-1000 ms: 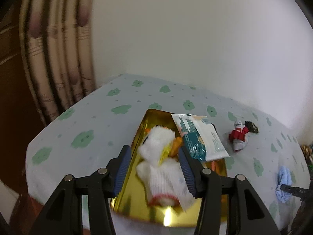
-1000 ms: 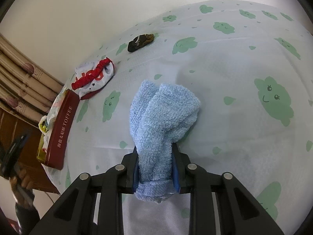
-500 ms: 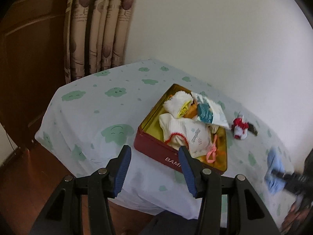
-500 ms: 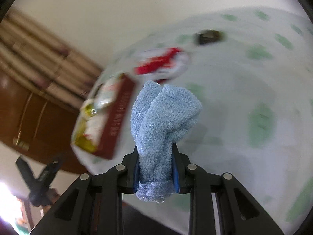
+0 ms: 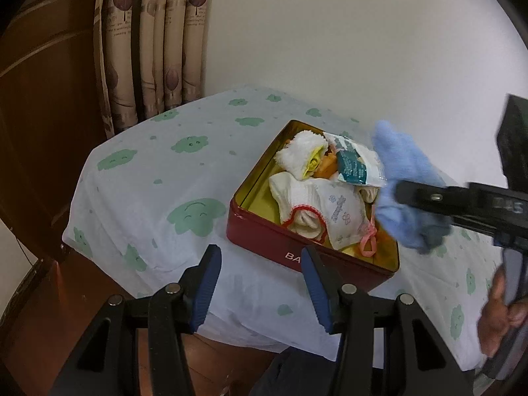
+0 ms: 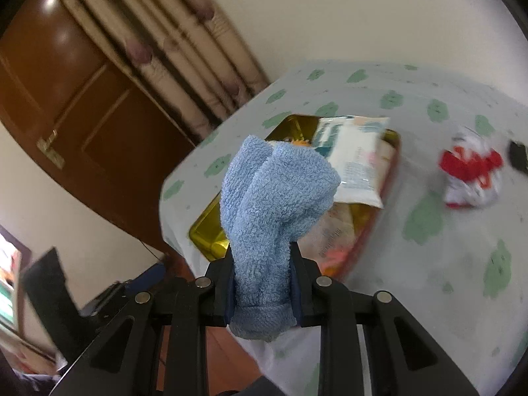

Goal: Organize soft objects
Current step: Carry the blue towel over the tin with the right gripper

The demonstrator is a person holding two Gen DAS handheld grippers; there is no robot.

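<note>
At the far left a brown wooden door [image 5: 39, 105] and striped beige curtains [image 5: 155, 49] stand behind the surface, which wears a pale blue cloth printed with green clouds [image 5: 138, 191]. My left gripper [image 5: 260, 283] hovers off the near edge of that surface, its jaws standing apart with nothing between them, aimed at the near wall of the red rectangular tin with a gold inside [image 5: 264, 241]. The tin holds a rolled white and yellow terry cloth [image 5: 303, 158], a white knitted garment with red trim [image 5: 316, 211] and, at its far right, a white and teal plastic packet [image 5: 356, 165]. Right of these, my right gripper [image 6: 262, 280] has its jaws clamped narrowly on the light blue terry sock [image 6: 270, 204], held up over the tin's right side. Farther right on the cloth lies a red and white bundled fabric item [image 6: 468, 171], well apart from the tin, with a small dark object [image 6: 518, 158] just beyond it.
</note>
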